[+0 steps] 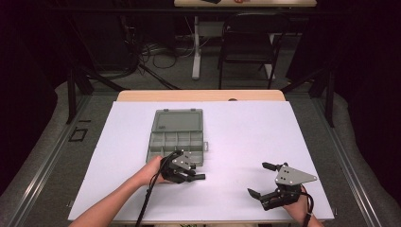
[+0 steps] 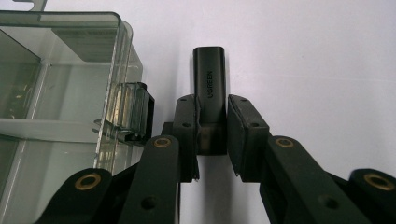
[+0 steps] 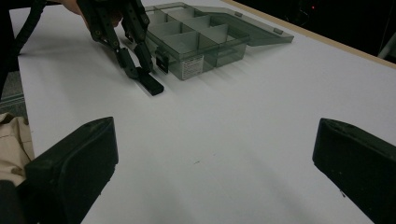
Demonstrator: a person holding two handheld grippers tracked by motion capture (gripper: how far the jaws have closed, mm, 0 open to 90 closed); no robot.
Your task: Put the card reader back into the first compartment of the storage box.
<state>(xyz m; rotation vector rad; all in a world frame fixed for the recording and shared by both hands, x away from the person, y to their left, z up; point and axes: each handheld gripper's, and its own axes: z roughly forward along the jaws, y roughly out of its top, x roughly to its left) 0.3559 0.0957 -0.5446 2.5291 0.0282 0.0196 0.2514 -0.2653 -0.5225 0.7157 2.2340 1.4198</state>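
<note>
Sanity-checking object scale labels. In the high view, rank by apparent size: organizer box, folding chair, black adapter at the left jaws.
1. folding chair, though it stands farther back, so true scale is unsure.
2. organizer box, lid open.
3. black adapter, a small sliver by the left gripper.

Both forearms are bare. The left gripper is black with brass-coloured pivot pins, a grey three-cornered plate and a black cable. The right gripper matches, with what looks like a dark wrist strap.
</note>
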